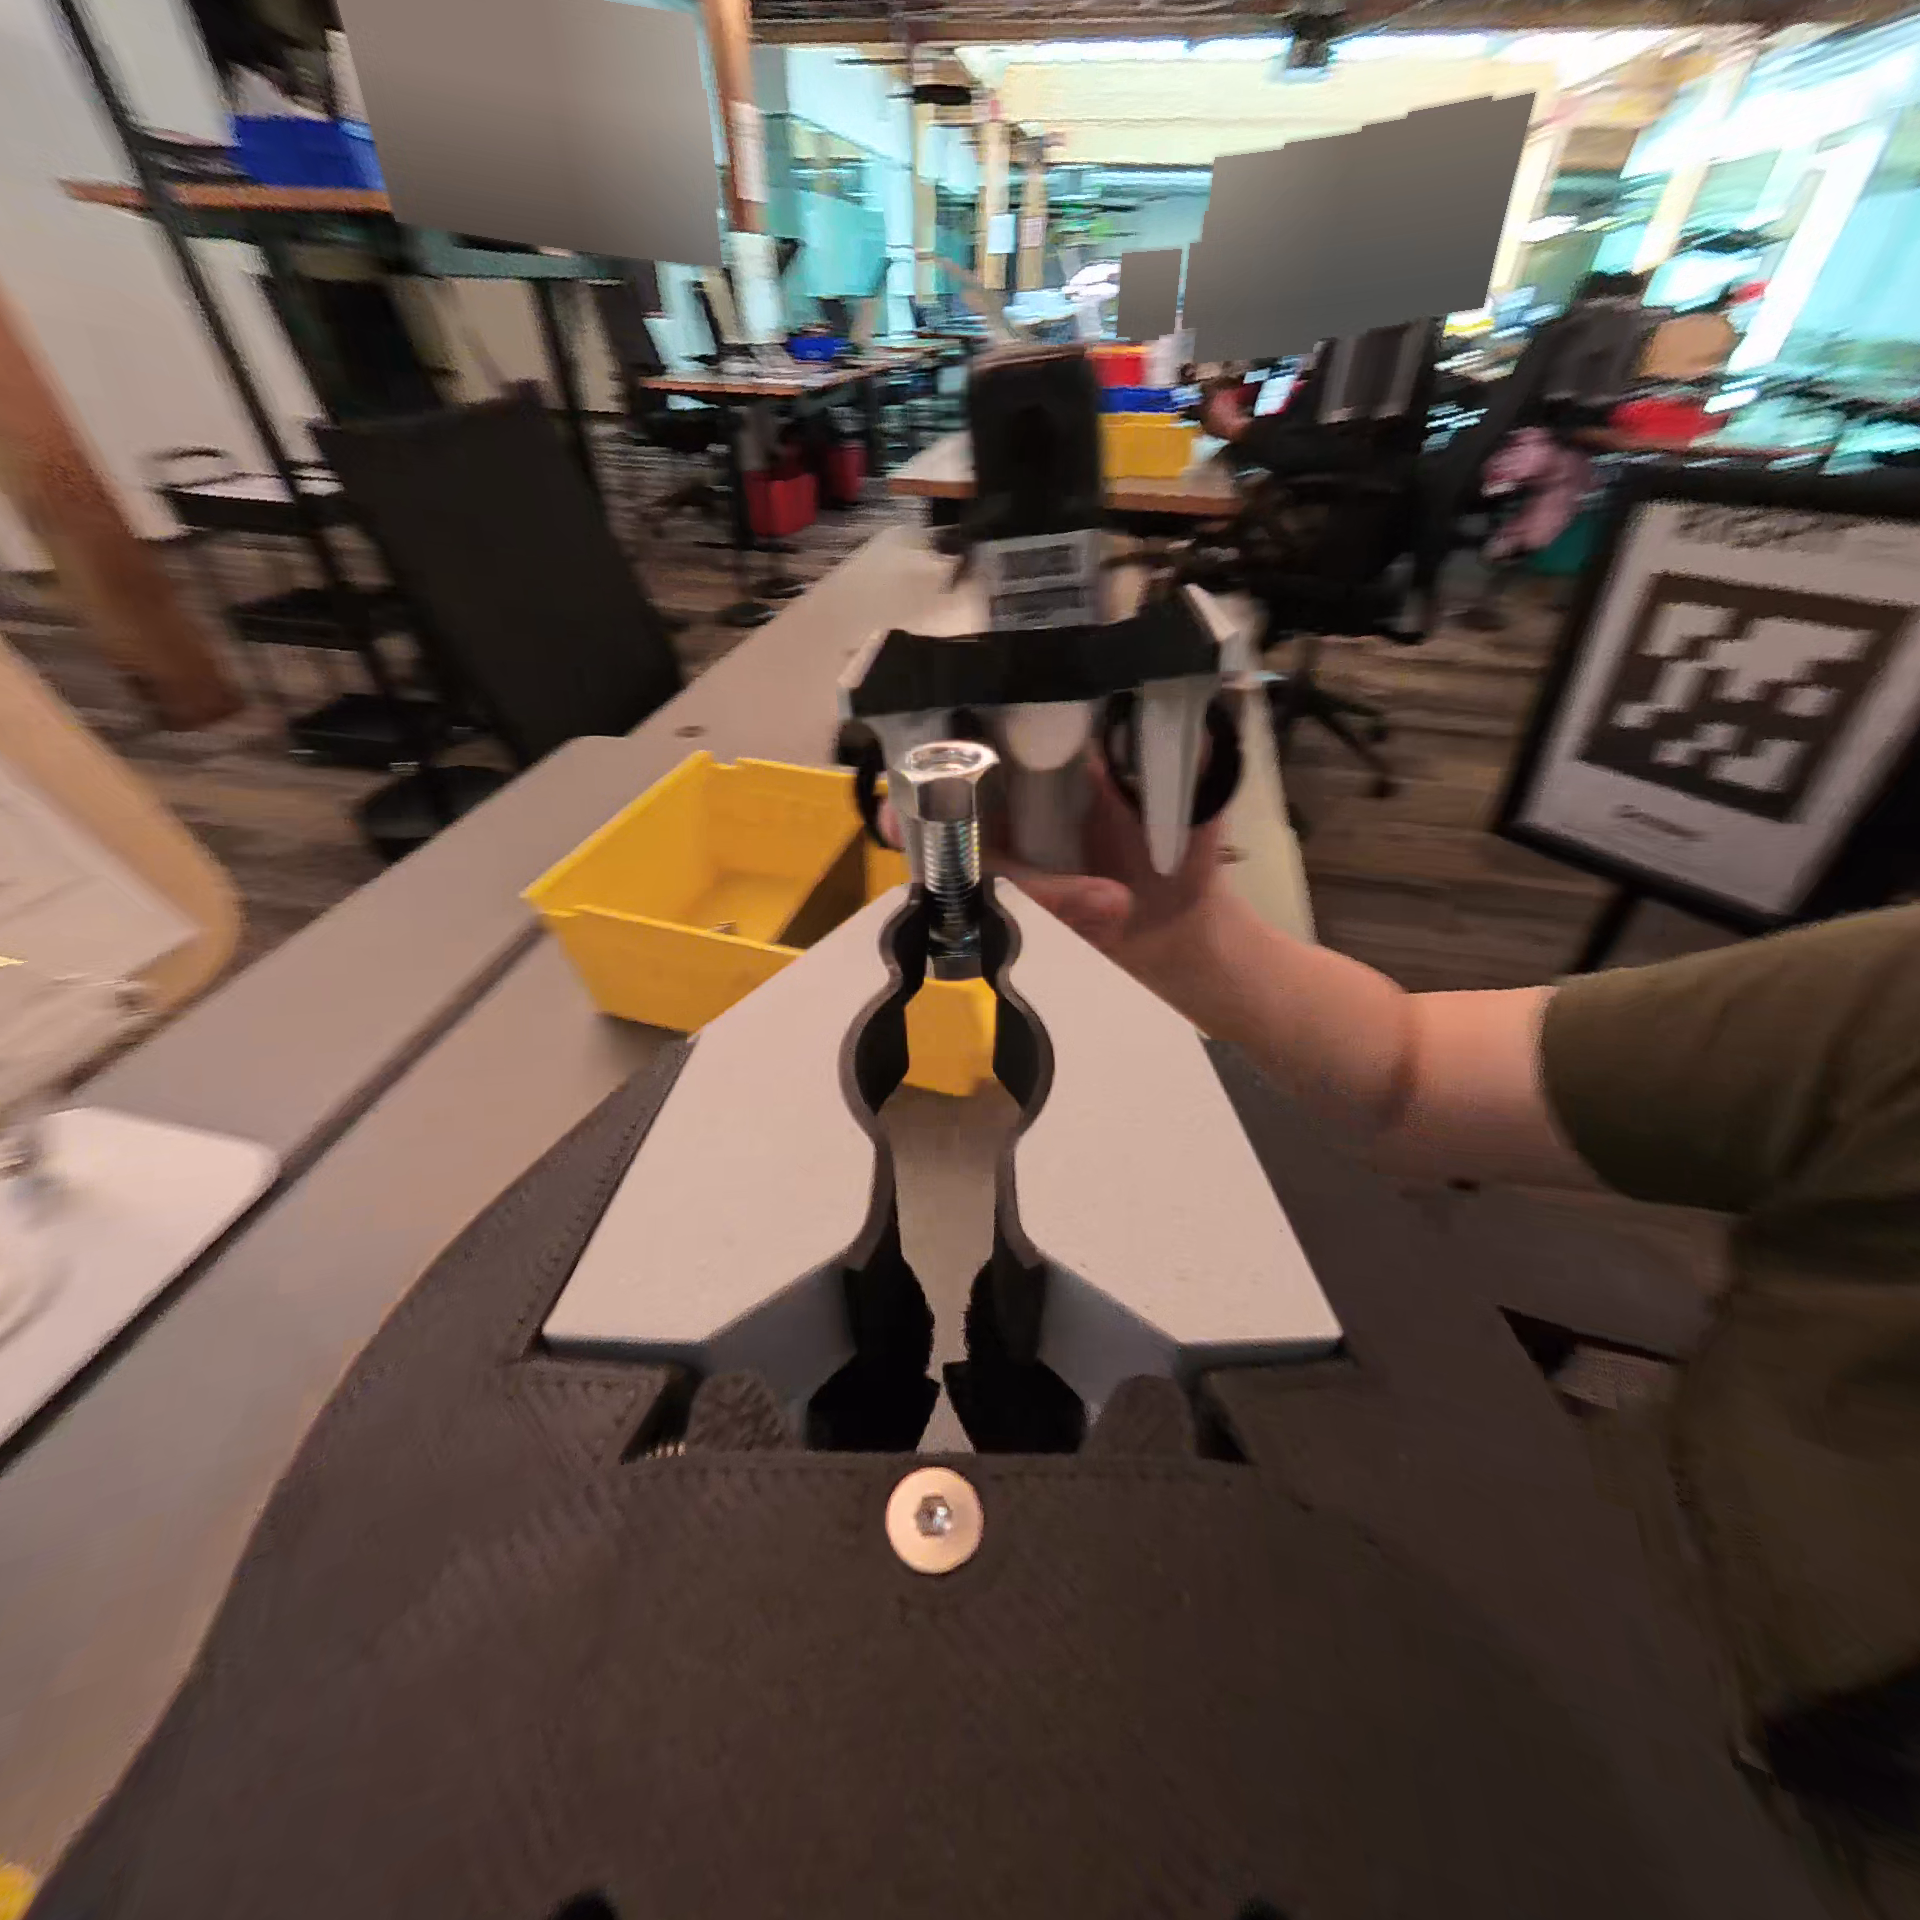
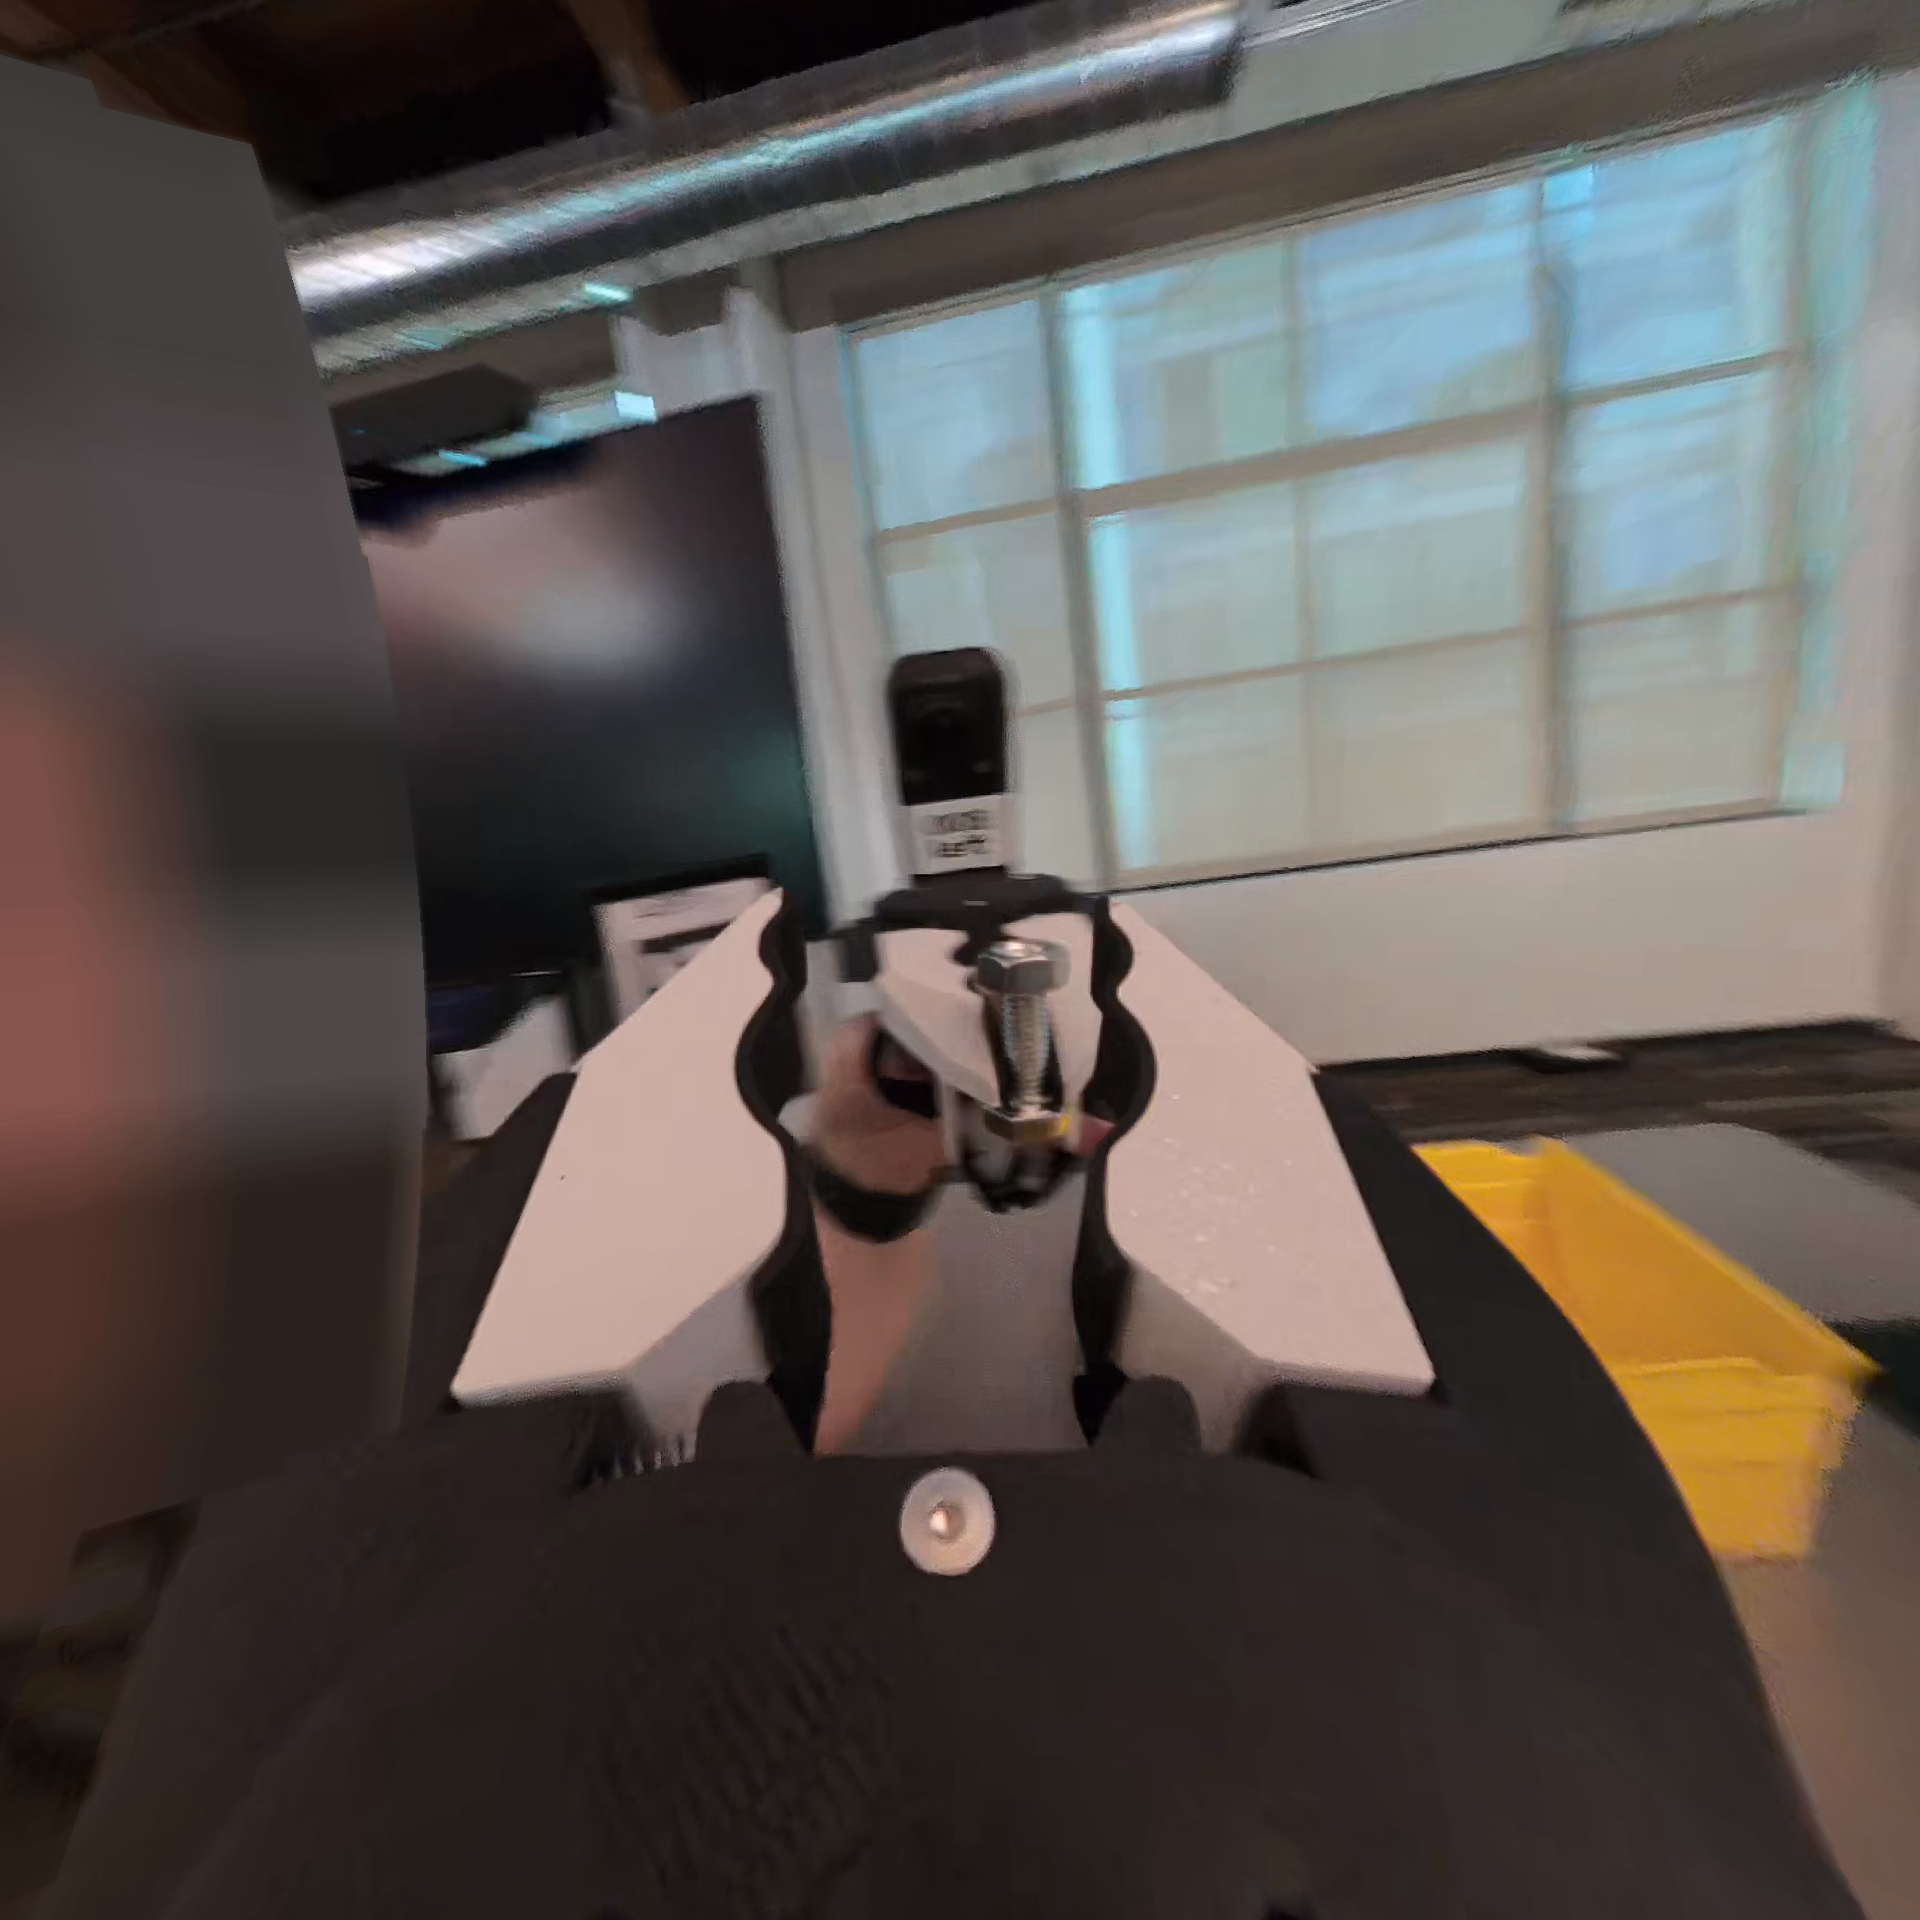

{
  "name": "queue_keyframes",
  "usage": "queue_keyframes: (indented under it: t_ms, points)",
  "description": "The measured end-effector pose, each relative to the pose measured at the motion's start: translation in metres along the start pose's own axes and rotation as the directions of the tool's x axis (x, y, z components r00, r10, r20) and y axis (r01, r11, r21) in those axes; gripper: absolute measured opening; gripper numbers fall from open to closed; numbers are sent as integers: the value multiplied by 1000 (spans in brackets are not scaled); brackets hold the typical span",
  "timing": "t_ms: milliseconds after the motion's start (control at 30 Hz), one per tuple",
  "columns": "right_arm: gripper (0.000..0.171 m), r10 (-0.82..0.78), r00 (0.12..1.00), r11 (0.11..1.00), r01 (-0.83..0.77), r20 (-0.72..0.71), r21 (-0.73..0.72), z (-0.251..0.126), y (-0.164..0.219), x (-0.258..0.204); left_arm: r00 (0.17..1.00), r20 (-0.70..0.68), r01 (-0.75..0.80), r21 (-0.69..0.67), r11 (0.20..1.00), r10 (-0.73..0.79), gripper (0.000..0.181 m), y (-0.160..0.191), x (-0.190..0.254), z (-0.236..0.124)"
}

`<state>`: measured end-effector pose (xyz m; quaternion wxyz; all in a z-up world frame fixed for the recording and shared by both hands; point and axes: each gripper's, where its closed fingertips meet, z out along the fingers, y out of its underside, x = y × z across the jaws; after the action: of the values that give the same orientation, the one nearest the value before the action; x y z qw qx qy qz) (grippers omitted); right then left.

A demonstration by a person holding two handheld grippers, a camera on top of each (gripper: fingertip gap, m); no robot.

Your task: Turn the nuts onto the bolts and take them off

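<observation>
A silver hex-head bolt (image 1: 947, 821) stands upright, head on top, clamped by its lower end between the tips of my left gripper (image 1: 948, 920). In the right wrist view the bolt (image 2: 1023, 1039) carries a nut (image 2: 1023, 1124) low on its thread, right where the left gripper (image 2: 1013, 1132) pinches it. My right gripper (image 2: 940, 920) is open and empty, and the bolt shows between its white fingers (image 2: 1205, 1143). From the left wrist view the right gripper (image 1: 1029, 831) faces me just behind the bolt, held in a hand (image 1: 1132, 904).
A yellow bin (image 1: 707, 894) sits on the grey table (image 1: 416, 1039) below and left of the bolt; it shows at the right in the right wrist view (image 2: 1662, 1351). A framed black-and-white marker board (image 1: 1745, 707) stands at the right. Office chairs and desks lie behind. Left tips to right tips: about 4 centimeters.
</observation>
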<state>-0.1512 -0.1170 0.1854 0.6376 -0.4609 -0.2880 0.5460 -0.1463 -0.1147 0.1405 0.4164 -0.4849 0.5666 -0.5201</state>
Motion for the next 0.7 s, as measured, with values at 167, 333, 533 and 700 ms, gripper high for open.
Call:
queue_keyframes:
  t_ms: [167, 333, 533, 700]
  points:
    - [44, -354, 836, 934, 294, -420, -201, 0, 13, 40, 980, 180, -81, -27, 996, 84, 7, 2, -24, 0]
    - [29, -372, 801, 926, 290, -469, -241, 0, 15, 40, 984, 158, -79, -43, 996, 84, 7, 6, -20, 4]
    - [27, -346, 826, 932, 248, -445, -264, 0, 19, 39, 985, 153, -71, -39, 997, 76, 7, 6, -20, 5]
    - [16, -307, 865, 942, 215, -397, -258, 2, 22, 33, 992, 115, -39, -31, 999, 42, 7, 6, -16, 4]
